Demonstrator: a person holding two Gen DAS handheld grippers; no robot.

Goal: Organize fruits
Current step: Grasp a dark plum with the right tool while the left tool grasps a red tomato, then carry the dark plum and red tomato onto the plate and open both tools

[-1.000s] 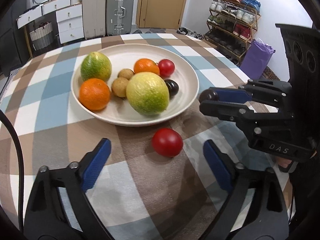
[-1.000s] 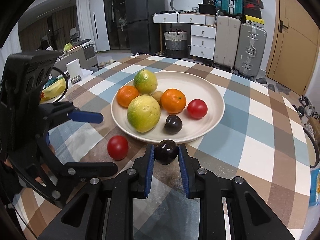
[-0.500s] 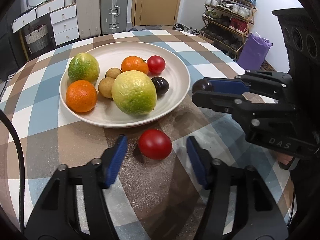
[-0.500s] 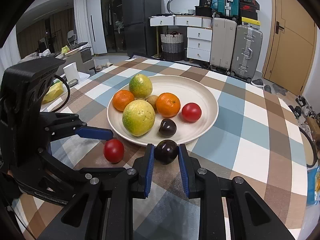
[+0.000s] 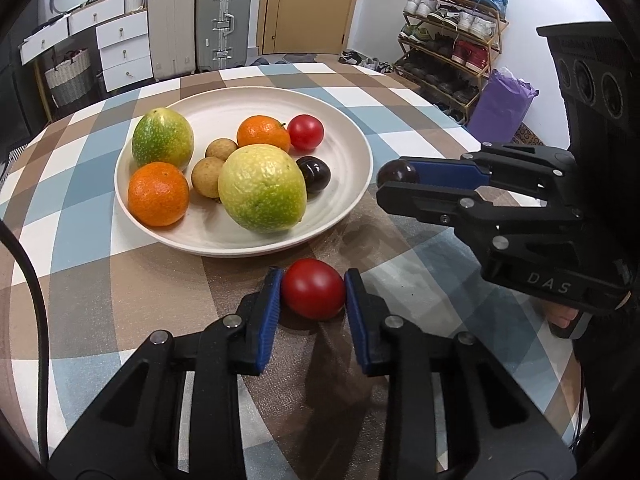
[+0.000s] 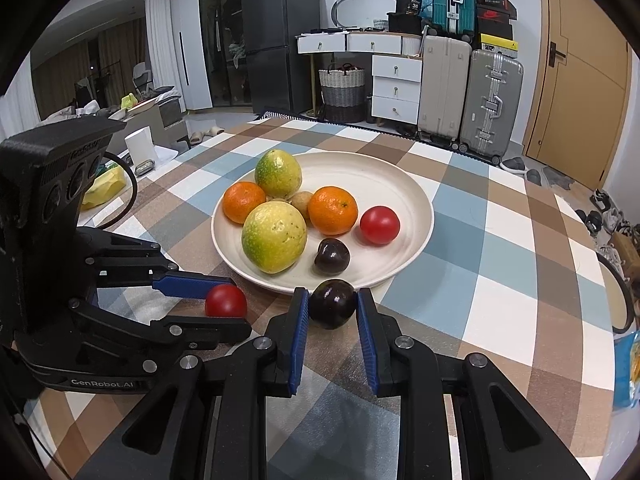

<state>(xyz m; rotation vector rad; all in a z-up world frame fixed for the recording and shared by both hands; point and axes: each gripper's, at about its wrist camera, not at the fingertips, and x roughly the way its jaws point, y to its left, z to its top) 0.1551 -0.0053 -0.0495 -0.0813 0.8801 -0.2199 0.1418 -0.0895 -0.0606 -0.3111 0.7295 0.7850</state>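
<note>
A cream plate [image 5: 352, 148] on the checked tablecloth holds two green-yellow fruits, two oranges, small brown fruits, a red tomato [image 5: 305, 131] and a dark plum [image 5: 314, 174]. Just in front of the plate's near rim a second red tomato [image 5: 313, 289] rests on the cloth. My left gripper [image 5: 313, 280] is closing on it, and its blue pads touch both sides. To its right my right gripper [image 6: 333, 300] is shut on another dark plum [image 6: 333, 309], held low by the plate's rim. The right wrist view shows the left gripper [image 6: 224, 300] from the side, with the tomato [image 6: 226, 300] between its fingers.
A black cable [image 5: 36, 300] curves over the table's left side. A blue packet [image 6: 626, 368] lies at the table's right edge. Beyond the table stand suitcases [image 5: 224, 20], white drawers [image 5: 124, 48], a shoe rack [image 5: 452, 40] and a purple bag [image 5: 500, 104].
The left gripper's jaws have closed from wide open onto the red tomato on the cloth. The right gripper has kept its grip on the dark plum.
</note>
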